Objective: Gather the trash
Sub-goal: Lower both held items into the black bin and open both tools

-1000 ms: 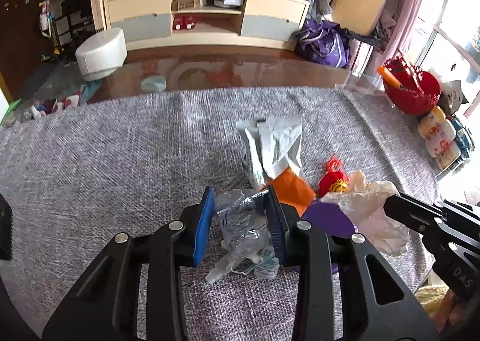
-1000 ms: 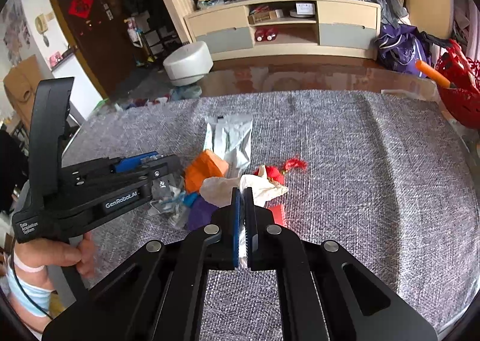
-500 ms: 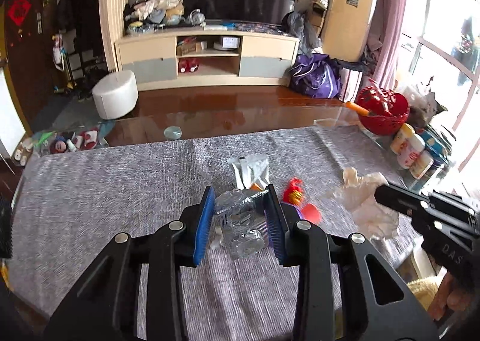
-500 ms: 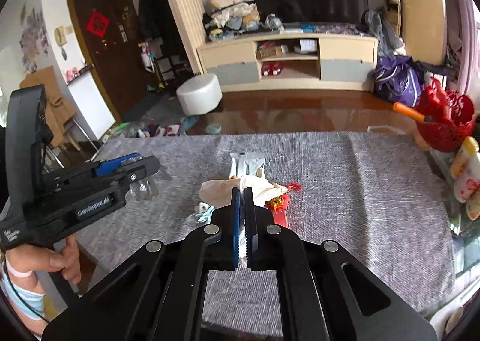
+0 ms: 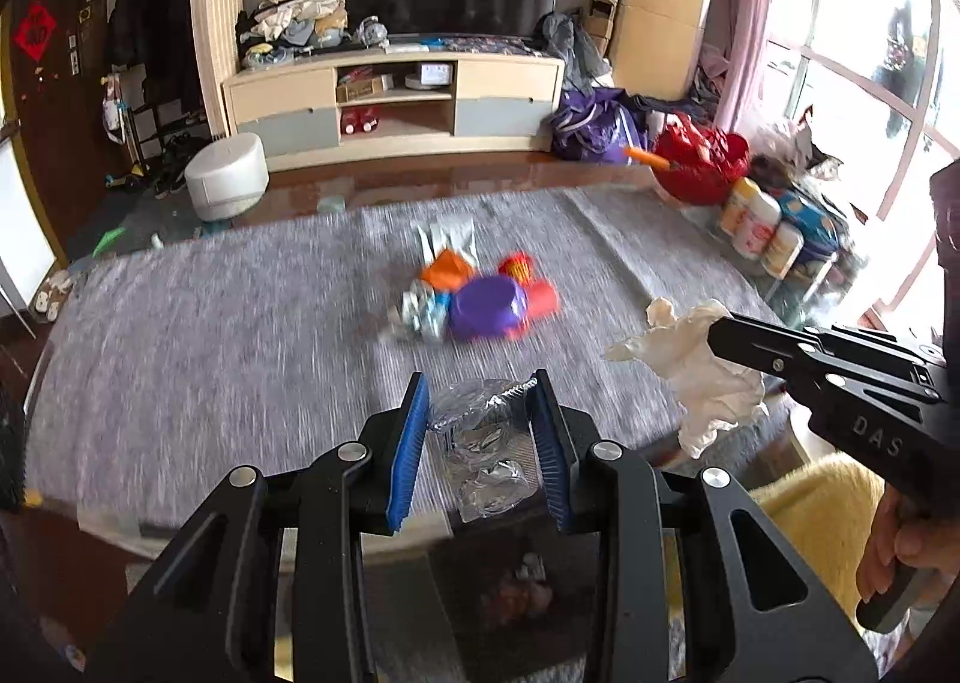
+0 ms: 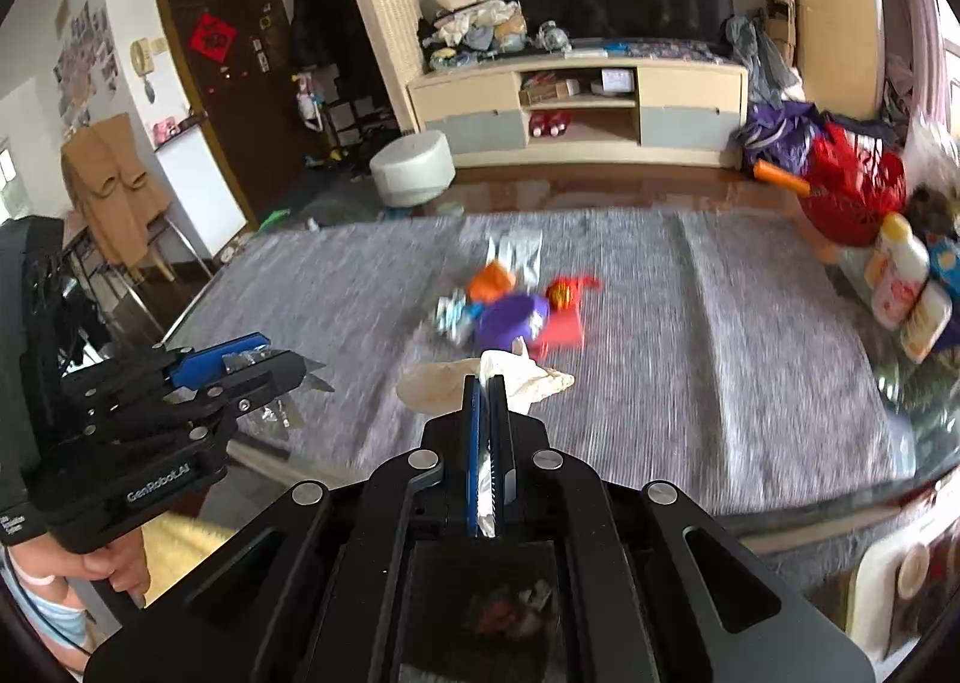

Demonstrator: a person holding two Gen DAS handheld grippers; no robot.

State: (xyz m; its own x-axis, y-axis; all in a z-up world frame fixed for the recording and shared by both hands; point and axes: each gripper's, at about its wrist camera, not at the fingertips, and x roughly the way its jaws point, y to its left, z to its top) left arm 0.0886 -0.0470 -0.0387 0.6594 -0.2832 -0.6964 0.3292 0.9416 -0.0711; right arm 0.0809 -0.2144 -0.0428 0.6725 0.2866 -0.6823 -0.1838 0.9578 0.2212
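Left gripper (image 5: 480,431): we see its blue-padded fingers (image 5: 411,443) clenched on a crumpled clear plastic wrapper (image 5: 483,449), low in the centre of the left wrist view, above the near edge of the table.
Right gripper (image 6: 487,413): we see its fingers pressed together on a crumpled white tissue (image 6: 522,374), which spills out past the tips; in the left view the same tissue hangs at right of centre.
Remaining trash: we find a blurred pile (image 5: 474,293) mid-frame on the grey tablecloth (image 5: 210,335), with a purple piece (image 5: 489,308), an orange piece (image 5: 447,270), a red piece (image 5: 543,299) and a silver foil pouch (image 5: 447,233) behind.
Surroundings: we note a red basket (image 5: 699,164) and bottles (image 5: 759,221) at the table's right edge, upper right.
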